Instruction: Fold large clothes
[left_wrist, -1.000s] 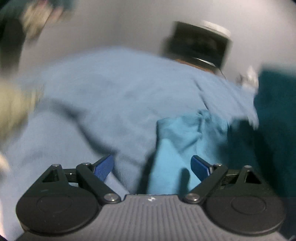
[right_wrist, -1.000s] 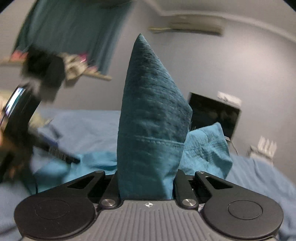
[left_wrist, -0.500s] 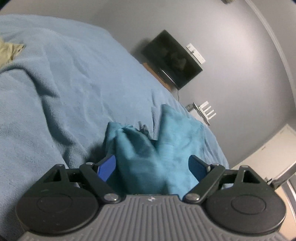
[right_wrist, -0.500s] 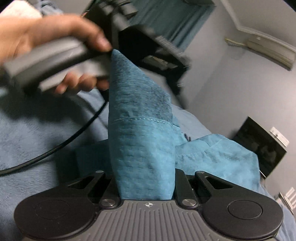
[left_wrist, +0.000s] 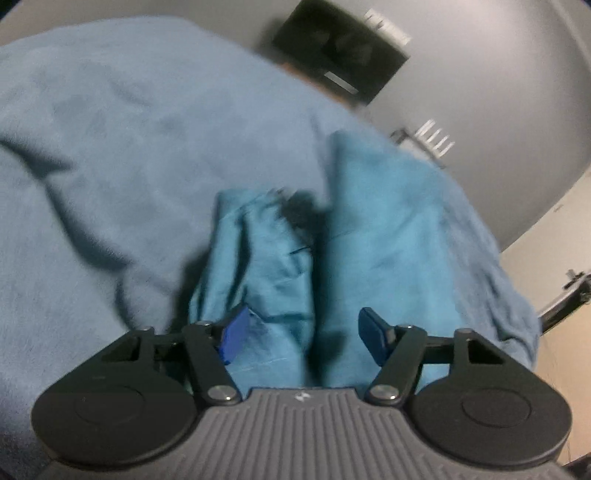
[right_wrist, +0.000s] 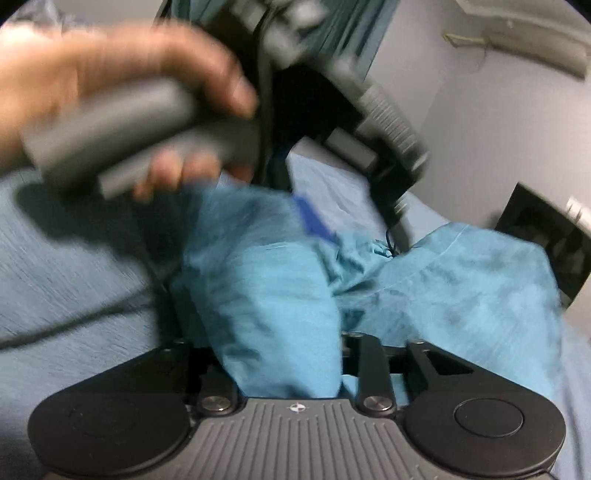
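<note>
A teal garment (left_wrist: 373, 236) lies bunched on the light blue blanket (left_wrist: 110, 155). My left gripper (left_wrist: 304, 332) is open, its blue pads (left_wrist: 236, 334) on either side of the cloth's near folds. My right gripper (right_wrist: 280, 354) is shut on a thick fold of the same teal garment (right_wrist: 273, 306). In the right wrist view the other hand-held gripper (right_wrist: 317, 110) hangs blurred above the cloth, one blue pad (right_wrist: 314, 218) low over it.
A dark screen (left_wrist: 340, 48) stands against the grey wall beyond the bed. A black cable (right_wrist: 74, 321) runs across the blanket (right_wrist: 55, 266) at left. Teal curtains (right_wrist: 354, 22) hang at the back.
My left gripper has come down closer over the teal cloth, jaws still open. The fold in my right gripper has dropped from standing upright to a lower bunch.
</note>
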